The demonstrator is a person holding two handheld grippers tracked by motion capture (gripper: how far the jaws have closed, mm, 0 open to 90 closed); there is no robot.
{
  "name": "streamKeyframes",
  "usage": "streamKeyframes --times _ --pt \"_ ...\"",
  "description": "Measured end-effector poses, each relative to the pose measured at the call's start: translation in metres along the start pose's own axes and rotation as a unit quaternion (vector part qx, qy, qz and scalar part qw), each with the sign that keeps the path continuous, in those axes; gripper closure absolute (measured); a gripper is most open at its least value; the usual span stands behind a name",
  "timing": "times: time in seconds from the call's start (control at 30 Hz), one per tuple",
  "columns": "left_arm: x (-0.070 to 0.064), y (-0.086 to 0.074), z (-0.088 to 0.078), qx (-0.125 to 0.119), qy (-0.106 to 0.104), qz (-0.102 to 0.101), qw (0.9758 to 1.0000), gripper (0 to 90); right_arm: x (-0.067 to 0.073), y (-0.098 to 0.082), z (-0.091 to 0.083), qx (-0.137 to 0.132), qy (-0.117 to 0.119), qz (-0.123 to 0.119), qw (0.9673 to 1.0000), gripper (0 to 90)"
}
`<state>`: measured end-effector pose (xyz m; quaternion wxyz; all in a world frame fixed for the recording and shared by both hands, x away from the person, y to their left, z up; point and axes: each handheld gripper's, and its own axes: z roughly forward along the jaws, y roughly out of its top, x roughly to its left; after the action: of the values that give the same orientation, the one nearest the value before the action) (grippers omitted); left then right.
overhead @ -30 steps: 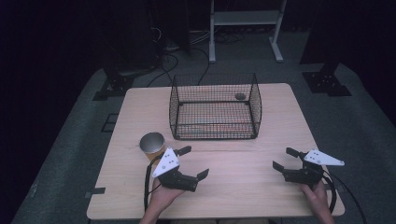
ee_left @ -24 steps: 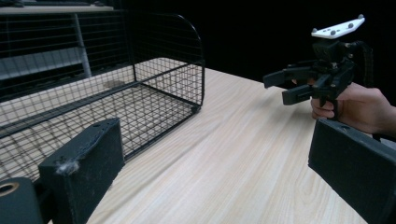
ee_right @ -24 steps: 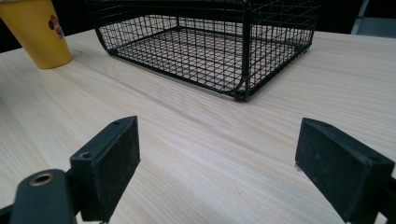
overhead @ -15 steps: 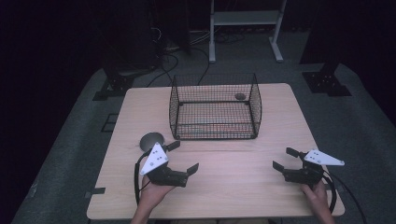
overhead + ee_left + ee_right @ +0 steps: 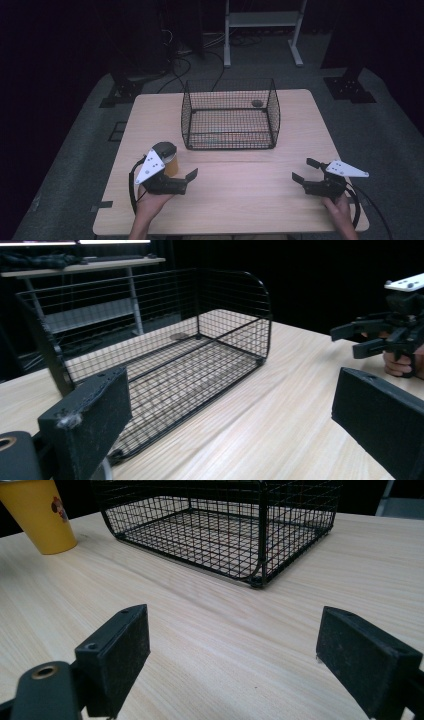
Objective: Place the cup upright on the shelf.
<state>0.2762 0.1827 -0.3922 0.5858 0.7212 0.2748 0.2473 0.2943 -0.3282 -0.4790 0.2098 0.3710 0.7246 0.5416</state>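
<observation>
1. Presently, the tabletop [image 5: 235, 200] bears a wire basket [image 5: 230, 112], empty but for a small dark item at the back.
2. Yellow cup [image 5: 167, 159] stands outside it, not yet moved.
3. My left claw [image 5: 186, 181], just opening wider, and right claw [image 5: 304, 171] gape, holding nothing.

Right tool [image 5: 230, 660] gapes empty over table [image 5: 200, 630]; yellow cup [image 5: 42, 512] beside wire basket [image 5: 225, 530]
</observation>
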Motion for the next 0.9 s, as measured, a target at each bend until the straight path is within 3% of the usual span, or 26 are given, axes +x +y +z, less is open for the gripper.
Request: streamKeyframes --times 0.4,0.7,0.9 --pt "0.017 0.001 -0.018 0.007 0.037 0.005 0.9993 1.8 0.0 0.0 0.0 0.0 0.0 0.002 1.0 12.9" --pt "0.033 -0.007 -0.024 0.024 0.063 -0.003 0.9977 1.8 -0.001 0.0 0.0 -0.001 0.002 0.003 1.0 12.9" --pt "0.043 -0.012 -0.029 0.017 0.07 -0.018 0.9973 0.0 0.0 0.0 0.0 0.001 0.002 0.001 1.0 12.9"
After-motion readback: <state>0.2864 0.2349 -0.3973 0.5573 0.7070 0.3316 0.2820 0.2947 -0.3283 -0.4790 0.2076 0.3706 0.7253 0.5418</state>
